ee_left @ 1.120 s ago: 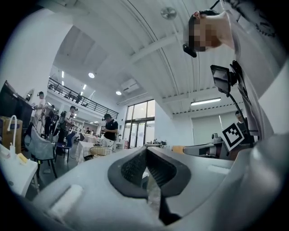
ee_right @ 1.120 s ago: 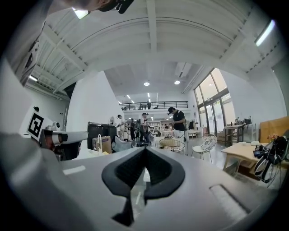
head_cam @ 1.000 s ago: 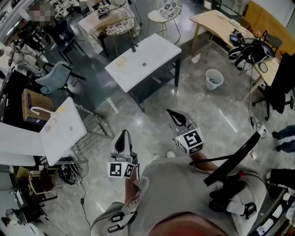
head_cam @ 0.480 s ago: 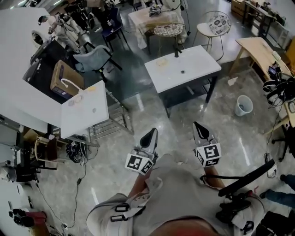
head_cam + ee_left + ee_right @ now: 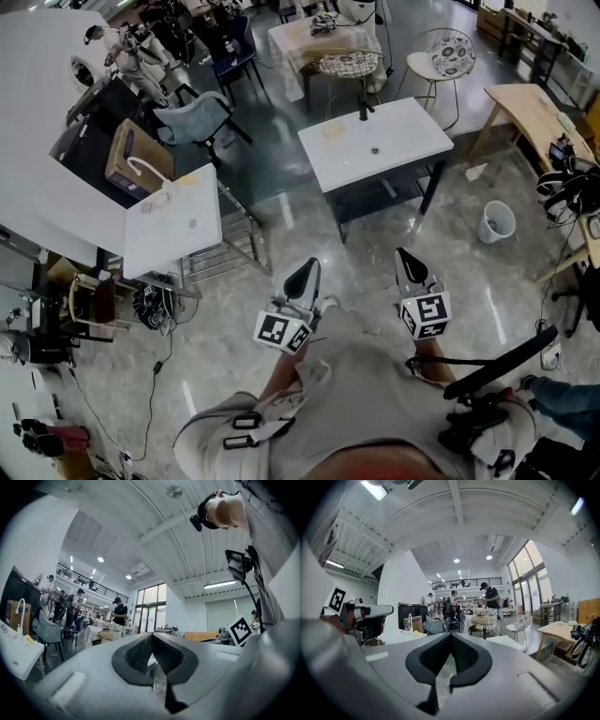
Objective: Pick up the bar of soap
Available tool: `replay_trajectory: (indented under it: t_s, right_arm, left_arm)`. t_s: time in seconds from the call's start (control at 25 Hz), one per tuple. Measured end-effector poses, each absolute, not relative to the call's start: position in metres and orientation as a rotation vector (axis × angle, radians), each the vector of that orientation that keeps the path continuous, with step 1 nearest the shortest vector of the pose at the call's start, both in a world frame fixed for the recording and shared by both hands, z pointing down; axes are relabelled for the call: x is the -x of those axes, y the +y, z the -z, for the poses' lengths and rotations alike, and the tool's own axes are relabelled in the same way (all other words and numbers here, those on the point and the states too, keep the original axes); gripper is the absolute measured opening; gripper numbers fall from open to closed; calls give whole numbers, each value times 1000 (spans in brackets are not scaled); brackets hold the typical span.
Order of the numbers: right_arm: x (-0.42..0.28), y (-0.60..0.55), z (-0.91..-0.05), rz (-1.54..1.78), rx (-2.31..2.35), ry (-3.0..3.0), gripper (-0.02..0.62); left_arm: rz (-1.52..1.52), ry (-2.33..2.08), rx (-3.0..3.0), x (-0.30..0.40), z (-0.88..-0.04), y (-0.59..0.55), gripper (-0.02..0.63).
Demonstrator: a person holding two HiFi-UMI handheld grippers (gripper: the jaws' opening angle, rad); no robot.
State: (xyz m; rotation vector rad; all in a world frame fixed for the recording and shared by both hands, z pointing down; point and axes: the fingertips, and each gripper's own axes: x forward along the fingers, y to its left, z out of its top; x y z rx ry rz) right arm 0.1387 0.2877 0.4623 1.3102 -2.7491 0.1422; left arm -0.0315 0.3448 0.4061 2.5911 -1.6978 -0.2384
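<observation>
Both grippers are held in front of the person's chest, above the shiny floor, jaws pointing forward. My left gripper (image 5: 305, 273) (image 5: 152, 635) is shut with nothing in it. My right gripper (image 5: 409, 262) (image 5: 451, 634) is likewise shut and holds nothing. A small yellow piece (image 5: 187, 178) (image 5: 29, 639), possibly the bar of soap, lies on a small white table (image 5: 159, 234) at the left, well ahead of the left gripper. A larger white table (image 5: 403, 131) straight ahead carries a pale yellowish patch (image 5: 333, 129) and a black tap (image 5: 363, 111).
A wire rack (image 5: 220, 255) stands beside the small table. A cardboard box (image 5: 127, 159) and a grey chair (image 5: 192, 117) are behind it. A white bucket (image 5: 494, 221) and a wooden desk (image 5: 534, 112) are at the right. People stand far off in both gripper views.
A second ago the head view was turned differently; the large white table now sits at the top middle. Over the last half second the grippers barely moved, and both stayed shut.
</observation>
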Motion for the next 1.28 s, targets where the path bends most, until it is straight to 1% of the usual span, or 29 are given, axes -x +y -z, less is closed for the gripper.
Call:
replay_trajectory:
  t_s: [0.28, 0.72, 1.28]
  right_arm:
    - [-126, 273, -461, -129, -1268, -2774, 2]
    - [-94, 216, -449, -86, -1266, -2797, 2]
    - [-33, 165, -451, -86, -1269, -2738, 2]
  left_arm:
    - [238, -1693, -2606, 39, -412, 324, -7]
    - [241, -1655, -2626, 58, -415, 262, -6]
    - [262, -1562, -2648, 108, -426, 192, -7]
